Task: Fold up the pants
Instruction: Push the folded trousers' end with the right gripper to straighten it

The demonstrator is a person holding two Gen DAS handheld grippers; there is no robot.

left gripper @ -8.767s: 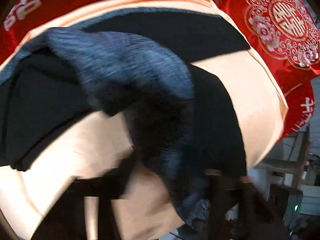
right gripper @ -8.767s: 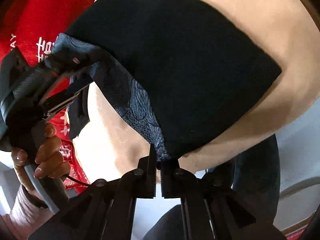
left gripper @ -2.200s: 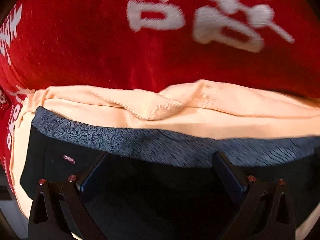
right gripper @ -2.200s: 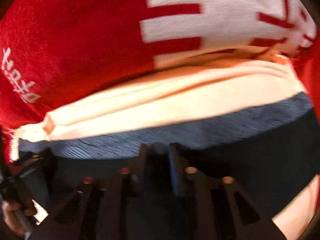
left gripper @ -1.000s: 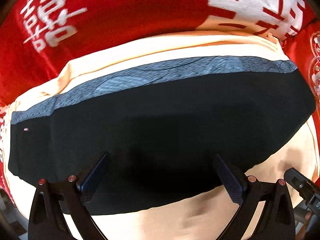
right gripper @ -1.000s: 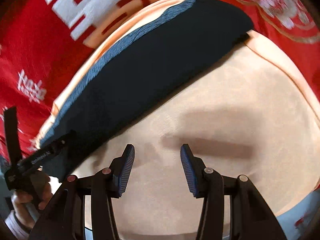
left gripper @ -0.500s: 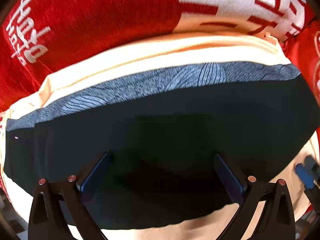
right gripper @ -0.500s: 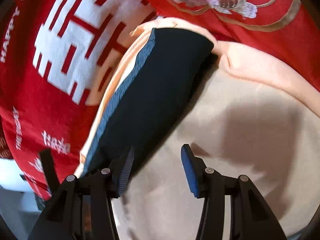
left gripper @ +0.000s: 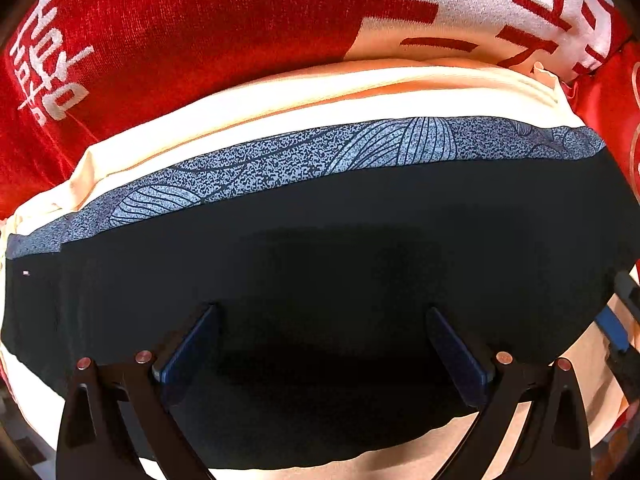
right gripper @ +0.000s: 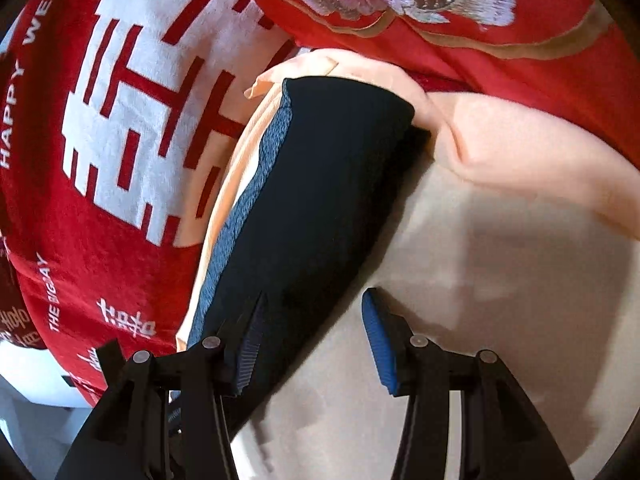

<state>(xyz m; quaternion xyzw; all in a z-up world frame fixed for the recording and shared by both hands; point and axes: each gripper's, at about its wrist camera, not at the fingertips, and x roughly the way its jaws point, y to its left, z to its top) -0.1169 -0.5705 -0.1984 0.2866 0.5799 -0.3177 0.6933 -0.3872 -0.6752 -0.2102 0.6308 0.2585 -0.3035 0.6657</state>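
The pants (left gripper: 320, 248) are dark, almost black, with a blue-grey patterned band (left gripper: 312, 152) along the far edge. They lie folded flat as a wide strip on a peach cloth (left gripper: 280, 100). My left gripper (left gripper: 320, 340) is open and empty, low over the middle of the pants. In the right wrist view the pants (right gripper: 312, 200) run as a narrow dark strip from lower left to upper middle. My right gripper (right gripper: 310, 336) is open and empty at the strip's near right edge, left finger (right gripper: 248, 340) over the pants, right finger (right gripper: 380, 340) over the peach cloth.
The peach cloth (right gripper: 500, 280) lies over a red blanket (left gripper: 180, 32) with large white characters (right gripper: 140, 120). A red embroidered cushion (right gripper: 440, 8) sits beyond the pants' right end. Part of the other gripper (left gripper: 616, 328) shows at the left view's right edge.
Both grippers let go of the pants after laying the fold flat. Over the last second the left gripper dipped closer to the pants, and the right gripper swung to the pants' right end.
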